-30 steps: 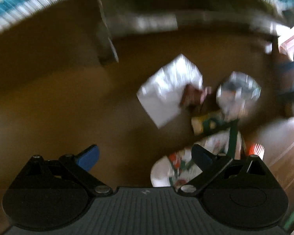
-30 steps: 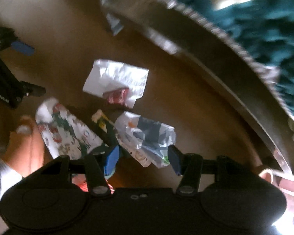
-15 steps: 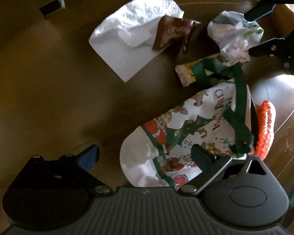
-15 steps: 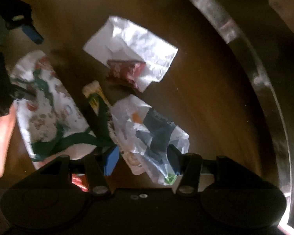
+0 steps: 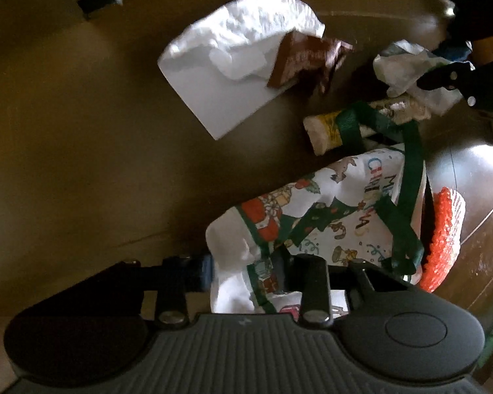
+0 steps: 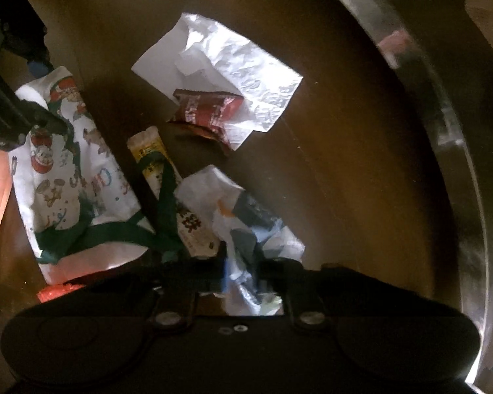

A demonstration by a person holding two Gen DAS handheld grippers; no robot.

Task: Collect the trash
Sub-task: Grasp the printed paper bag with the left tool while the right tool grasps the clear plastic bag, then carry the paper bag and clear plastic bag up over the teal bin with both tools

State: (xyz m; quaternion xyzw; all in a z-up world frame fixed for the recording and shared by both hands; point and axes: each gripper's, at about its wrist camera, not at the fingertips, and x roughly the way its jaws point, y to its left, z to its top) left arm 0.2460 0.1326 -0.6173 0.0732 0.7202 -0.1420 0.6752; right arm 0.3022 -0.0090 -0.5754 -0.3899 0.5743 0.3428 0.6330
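Crumpled plastic wrapper [image 6: 246, 229] pinched in the right hand-held gripper [image 6: 243, 272]; the left hand-held gripper [image 5: 246, 269] clamps the printed bag [image 5: 315, 223], which likely needs opening next.

Wrapper [image 6: 207, 113] lies on napkin [image 6: 233, 78]. Stick pack [image 6: 167, 190] lies between bag [image 6: 72, 170] and crumpled packet [image 6: 246, 223], under the bag's strap [image 6: 162, 180].

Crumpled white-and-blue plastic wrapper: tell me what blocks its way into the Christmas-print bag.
The crumpled white-and-blue plastic wrapper sits in the right gripper. Between it and the Christmas-print cloth bag lie the yellow snack stick wrapper and the bag's green strap. The left gripper pinches the bag.
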